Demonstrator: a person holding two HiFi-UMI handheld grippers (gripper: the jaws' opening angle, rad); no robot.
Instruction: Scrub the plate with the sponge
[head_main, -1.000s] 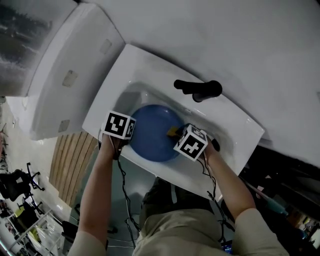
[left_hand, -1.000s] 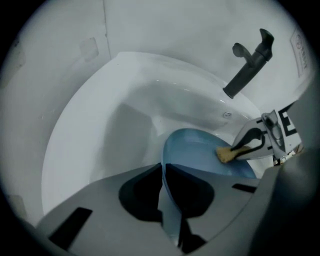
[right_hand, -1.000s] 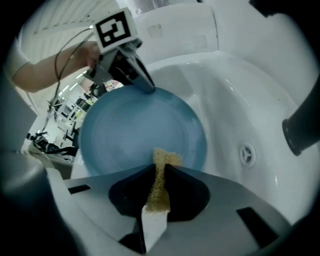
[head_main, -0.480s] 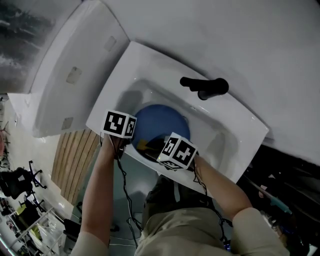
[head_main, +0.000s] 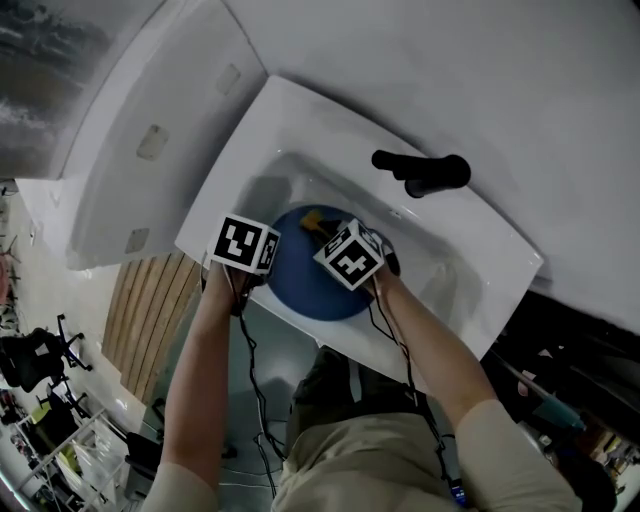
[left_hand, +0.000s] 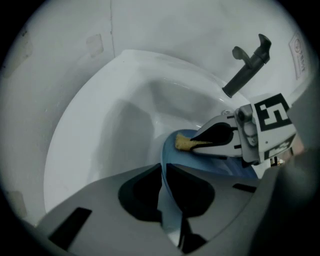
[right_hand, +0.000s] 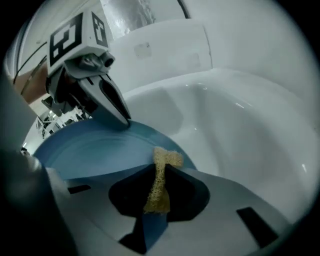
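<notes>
Scrub step: sponge sits at the plate's 12 o'clock edge, inside the sink.
Left claw pinches the blue plate by its 9 o'clock rim. Its jaws have just eased open a touch, so I'd firm up that grip first. Right claw is clamped on the sponge. Press it flat and sweep overlapping arcs toward 6 o'clock, keeping the force light so the plate doesn't pivot.

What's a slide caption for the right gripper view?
Right tongs pinch the sponge at the plate's rim in the sink.
</notes>
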